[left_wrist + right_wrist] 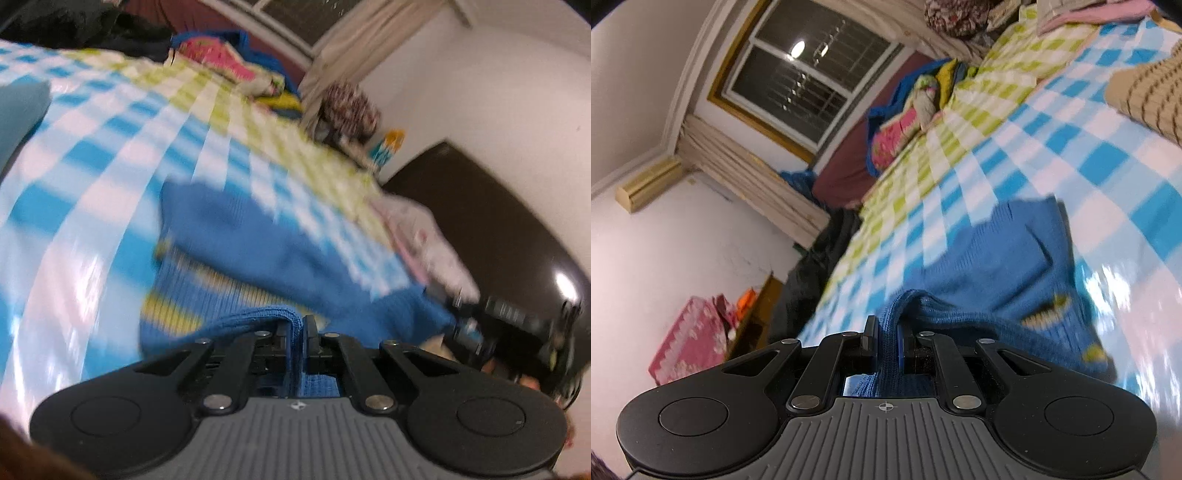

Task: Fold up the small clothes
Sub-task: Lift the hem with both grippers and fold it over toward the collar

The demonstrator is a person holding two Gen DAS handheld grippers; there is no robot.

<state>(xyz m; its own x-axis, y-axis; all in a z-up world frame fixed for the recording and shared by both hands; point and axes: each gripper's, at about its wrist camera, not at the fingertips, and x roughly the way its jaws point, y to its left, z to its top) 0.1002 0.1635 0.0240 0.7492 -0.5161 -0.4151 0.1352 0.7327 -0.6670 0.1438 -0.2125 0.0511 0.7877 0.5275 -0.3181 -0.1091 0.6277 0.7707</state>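
A small blue knitted sweater [258, 236] with yellow stripes lies on the blue, white and green checked bed cover [110, 147]. My left gripper [295, 325] is shut on a ribbed edge of the sweater. My right gripper [886, 328] is shut on another ribbed edge of the same sweater [997, 258], which hangs from it toward the bed cover [1071, 155]. The right gripper also shows blurred at the right edge of the left wrist view [517, 332]. Both views are motion-blurred.
Pink and blue bedding [221, 55] is heaped at the far end of the bed. A beige striped knit [1148, 96] lies at the right. Folded pink and white clothes [424, 236] lie near the bed's edge. A window [798, 74] and a pink box [690, 339] stand beyond.
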